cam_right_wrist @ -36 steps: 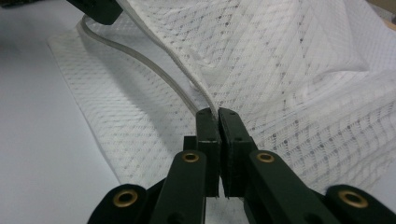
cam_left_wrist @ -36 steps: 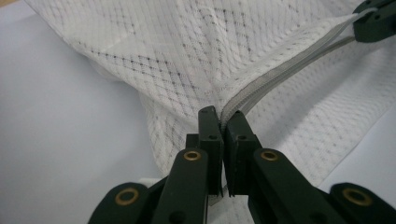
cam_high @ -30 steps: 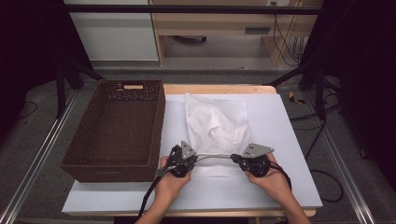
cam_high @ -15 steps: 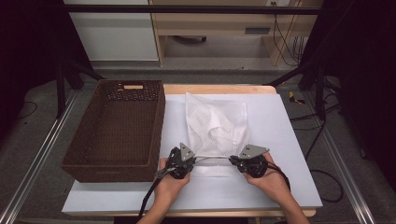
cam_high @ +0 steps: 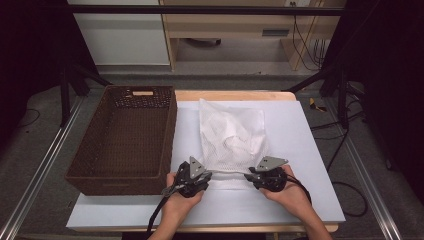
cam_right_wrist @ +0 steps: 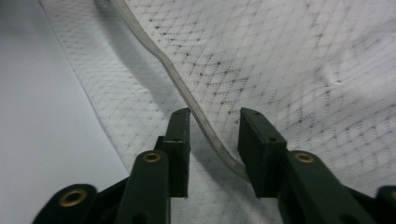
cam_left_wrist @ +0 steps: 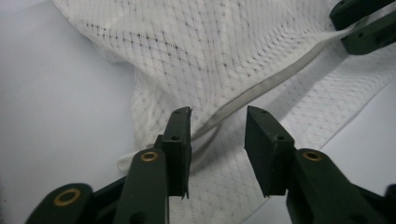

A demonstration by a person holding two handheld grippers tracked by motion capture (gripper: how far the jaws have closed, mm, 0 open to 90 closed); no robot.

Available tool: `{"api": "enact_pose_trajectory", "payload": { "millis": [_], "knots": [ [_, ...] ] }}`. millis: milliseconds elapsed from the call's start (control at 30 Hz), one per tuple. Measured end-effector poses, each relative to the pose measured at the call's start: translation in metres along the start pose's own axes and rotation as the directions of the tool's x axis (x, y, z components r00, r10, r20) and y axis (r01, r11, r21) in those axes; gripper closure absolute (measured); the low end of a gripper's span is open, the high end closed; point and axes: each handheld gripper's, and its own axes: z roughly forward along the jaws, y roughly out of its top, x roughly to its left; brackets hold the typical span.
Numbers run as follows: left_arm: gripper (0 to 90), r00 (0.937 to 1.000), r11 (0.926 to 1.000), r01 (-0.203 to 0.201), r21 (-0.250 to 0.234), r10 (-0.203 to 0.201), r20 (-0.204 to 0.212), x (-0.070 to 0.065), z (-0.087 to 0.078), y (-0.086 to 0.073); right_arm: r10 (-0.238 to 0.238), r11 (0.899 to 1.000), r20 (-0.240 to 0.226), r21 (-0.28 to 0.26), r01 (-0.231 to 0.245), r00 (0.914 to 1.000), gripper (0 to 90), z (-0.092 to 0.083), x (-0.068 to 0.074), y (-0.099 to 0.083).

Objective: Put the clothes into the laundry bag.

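Observation:
A white mesh laundry bag (cam_high: pixel 232 137) lies flat on the pale table mat (cam_high: pixel 305 150). My left gripper (cam_high: pixel 207 175) is at its near left corner and my right gripper (cam_high: pixel 248 176) at its near right corner. Both point inward along the bag's near edge. In the left gripper view the left gripper (cam_left_wrist: pixel 218 117) has just been opening; the bag's grey edge band (cam_left_wrist: pixel 261 86) runs loose between its jaws. The right gripper (cam_right_wrist: pixel 214 117) has also just been opening. The band (cam_right_wrist: pixel 187 91) passes between its pads without being pressed. The mesh (cam_right_wrist: pixel 289 60) lies beneath.
A dark brown wicker basket (cam_high: pixel 170 131) stands on the left of the table, close beside the bag and the left hand. Bare mat lies to the right of the bag and along the front edge. Metal rails run down both sides of the table.
Both grippers' jaws have opened and let go of the bag's edge band, which was stretched taut between them. The band has slackened. The hands have barely moved.

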Motion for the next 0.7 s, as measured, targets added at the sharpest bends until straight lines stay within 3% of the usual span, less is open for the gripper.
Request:
{"api": "enact_pose_trajectory", "payload": {
  "millis": [200,433,700],
  "knots": [
    [52.3,0.9994,0.9979,0.009,-0.065,-0.006,0.035,-0.005,-0.013,0.002,0.016,1.0,-0.011,-0.004,-0.016,0.9998,50.5,-0.001,0.002,-0.001],
    [39.7,0.9986,0.9956,-0.028,-0.09,0.031,0.041,-0.013,-0.013,0.005,0.045,0.998,0.005,-0.033,-0.045,0.999,37.8,-0.008,0.002,-0.002],
    [27.6,0.9993,0.9924,-0.007,-0.123,0.011,0.036,-0.013,-0.019,0.01,0.073,0.995,0.038,-0.072,-0.071,0.9966,27.6,-0.017,-0.001,0.001]
  ]
}}
